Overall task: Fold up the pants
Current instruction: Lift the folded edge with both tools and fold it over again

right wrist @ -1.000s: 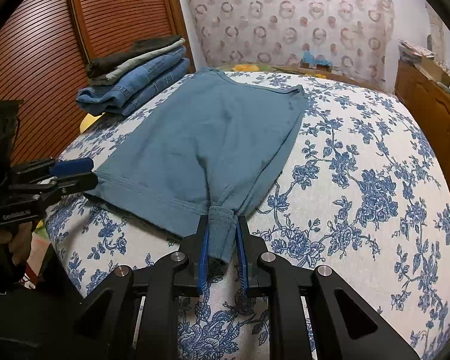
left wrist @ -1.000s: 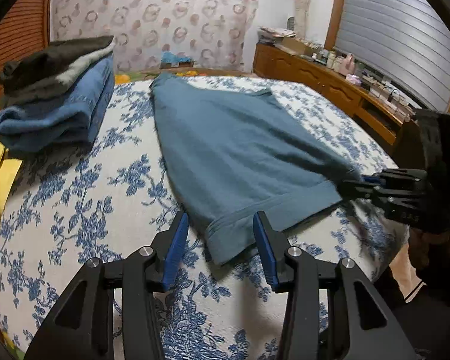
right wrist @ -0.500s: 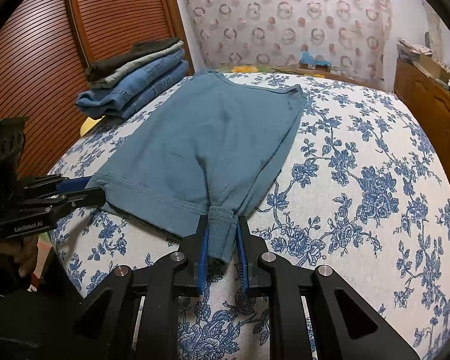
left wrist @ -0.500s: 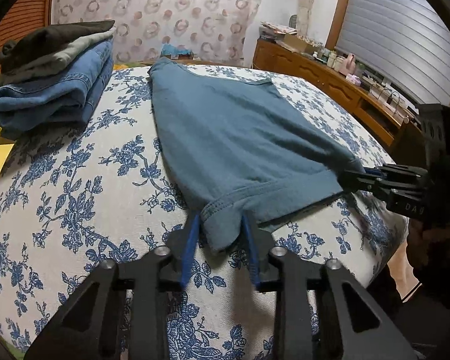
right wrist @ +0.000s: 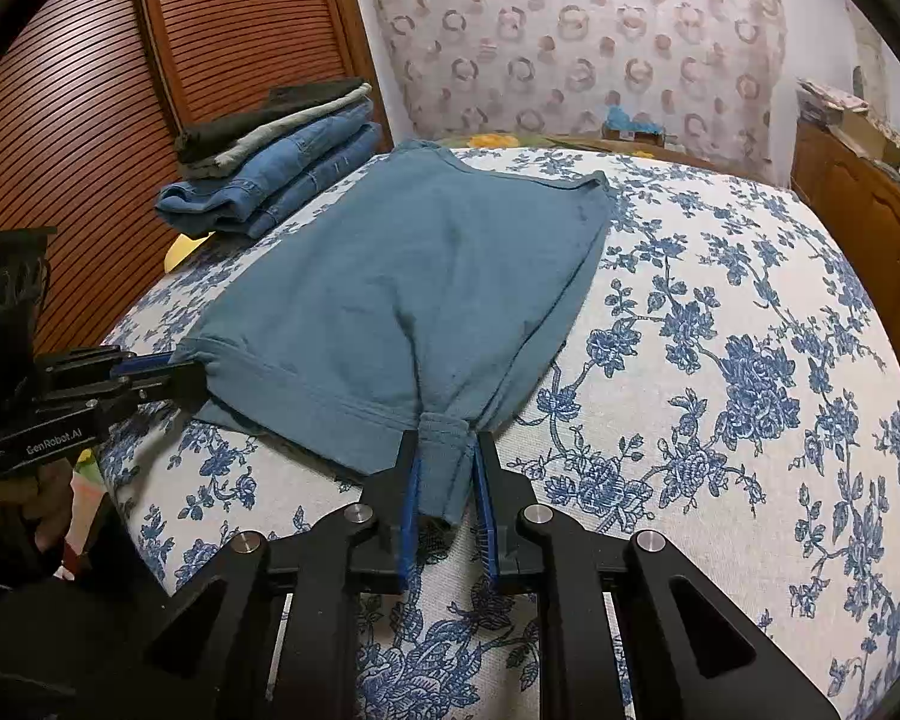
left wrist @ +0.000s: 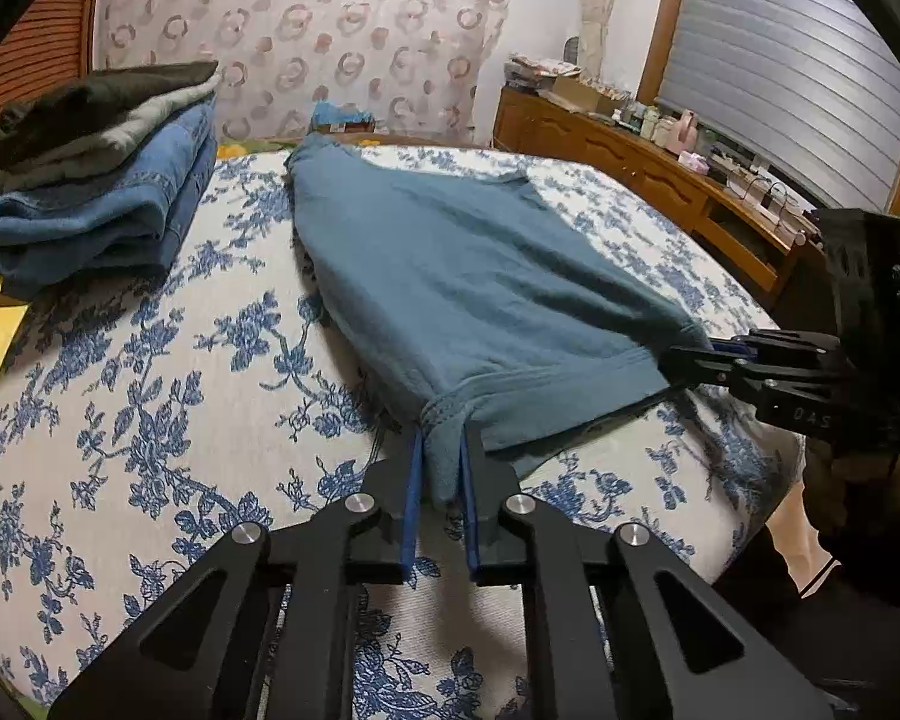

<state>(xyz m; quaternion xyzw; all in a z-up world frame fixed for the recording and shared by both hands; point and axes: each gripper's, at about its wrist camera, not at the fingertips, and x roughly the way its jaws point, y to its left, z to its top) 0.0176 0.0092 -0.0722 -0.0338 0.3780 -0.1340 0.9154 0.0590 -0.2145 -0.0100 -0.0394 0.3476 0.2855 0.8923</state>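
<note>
Teal-blue pants (left wrist: 450, 276) lie spread on a bed with a blue floral cover (left wrist: 120, 390); they also show in the right wrist view (right wrist: 408, 276). My left gripper (left wrist: 441, 444) is shut on the near left corner of the pants' hem. My right gripper (right wrist: 444, 438) is shut on the near right corner of the same hem. Each gripper shows in the other's view: the right one (left wrist: 690, 360) and the left one (right wrist: 180, 378). The hem is stretched between them, slightly lifted at the corners.
A stack of folded jeans and dark garments (left wrist: 96, 192) sits at the bed's far left, also seen in the right wrist view (right wrist: 276, 150). A wooden slatted door (right wrist: 90, 90) stands left. A cluttered wooden dresser (left wrist: 660, 168) runs along the right.
My left gripper moved forward to the hem's left corner and shut on it. My right gripper kept its hold on the right corner.
</note>
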